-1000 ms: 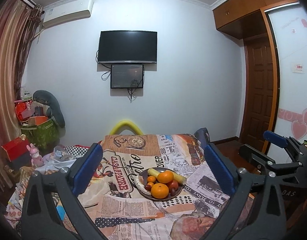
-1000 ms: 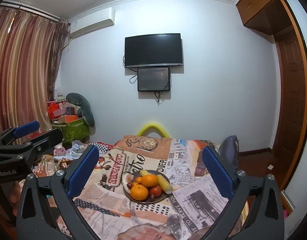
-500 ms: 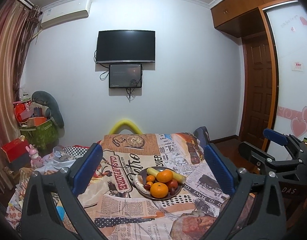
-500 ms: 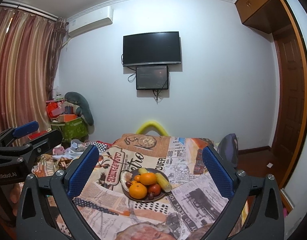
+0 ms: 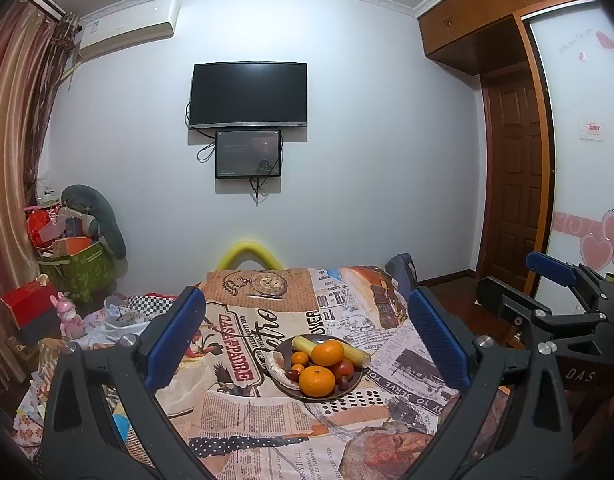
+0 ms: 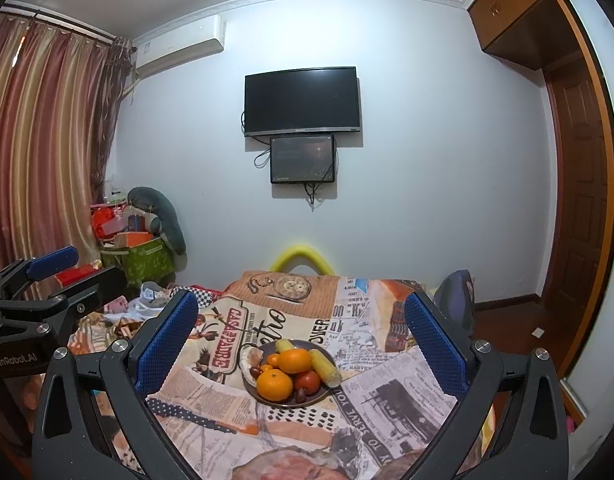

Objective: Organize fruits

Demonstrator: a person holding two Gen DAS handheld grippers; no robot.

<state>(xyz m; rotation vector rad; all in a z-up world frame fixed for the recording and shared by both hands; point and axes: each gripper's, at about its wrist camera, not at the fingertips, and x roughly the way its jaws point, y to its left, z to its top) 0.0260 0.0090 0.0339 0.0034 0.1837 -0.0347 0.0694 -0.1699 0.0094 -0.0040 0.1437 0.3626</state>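
On the newspaper-print tablecloth (image 5: 243, 420), a dark plate (image 5: 349, 387) holds two oranges (image 5: 316, 381), a tomato (image 5: 344, 368), corn (image 5: 357, 354) and smaller fruits. Left gripper (image 5: 307, 340) and right gripper (image 6: 301, 340) hover above the near table edge, fingers spread wide and empty, the plate framed between them; a television (image 5: 249, 94) hangs on the far wall.

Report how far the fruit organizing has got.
Done: nothing visibly sorted; the oranges, tomato and corn sit piled on the plate. In hand: nothing; the left gripper and right gripper are open, above the table. Left: all of the sorting.
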